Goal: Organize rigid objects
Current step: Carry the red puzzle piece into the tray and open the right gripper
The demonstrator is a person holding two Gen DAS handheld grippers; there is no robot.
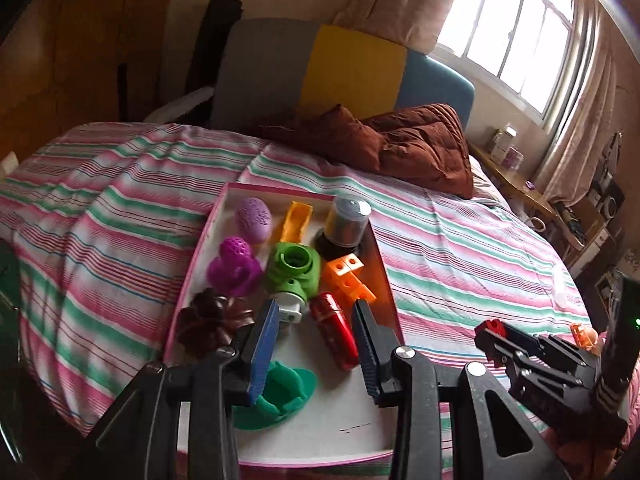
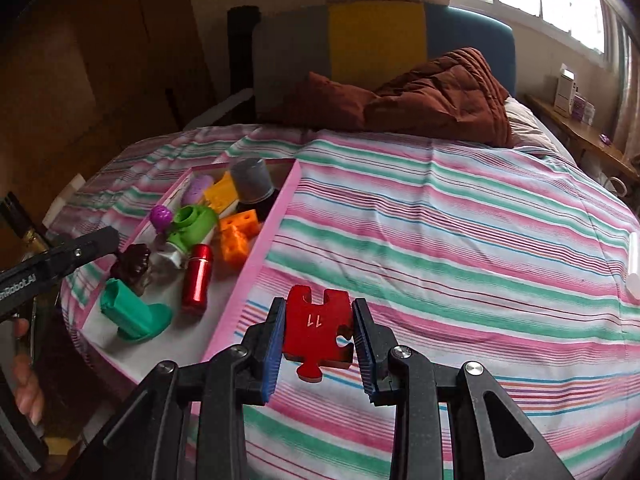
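A white tray with a pink rim [image 1: 208,236] lies on the striped bed and holds several rigid toys. Among them are a red cylinder [image 1: 334,332], a teal piece [image 1: 280,396], a dark brown flower shape [image 1: 212,320], a green ring part [image 1: 294,268], orange cubes [image 1: 348,276] and a grey canister [image 1: 346,224]. My left gripper [image 1: 316,306] hovers open over the tray's near half, above the red cylinder, gripping nothing. My right gripper [image 2: 319,304] is shut on a flat red puzzle piece [image 2: 318,328] marked 11. It holds the piece over the bedspread, just right of the tray rim [image 2: 256,272].
A brown quilt [image 2: 440,92] and a multicoloured headboard [image 2: 376,40] lie at the far end of the bed. A small orange toy [image 1: 584,336] and a white tube [image 2: 632,264] rest on the bedspread to the right. Beyond the bed's right edge stands a cluttered side table [image 1: 516,184].
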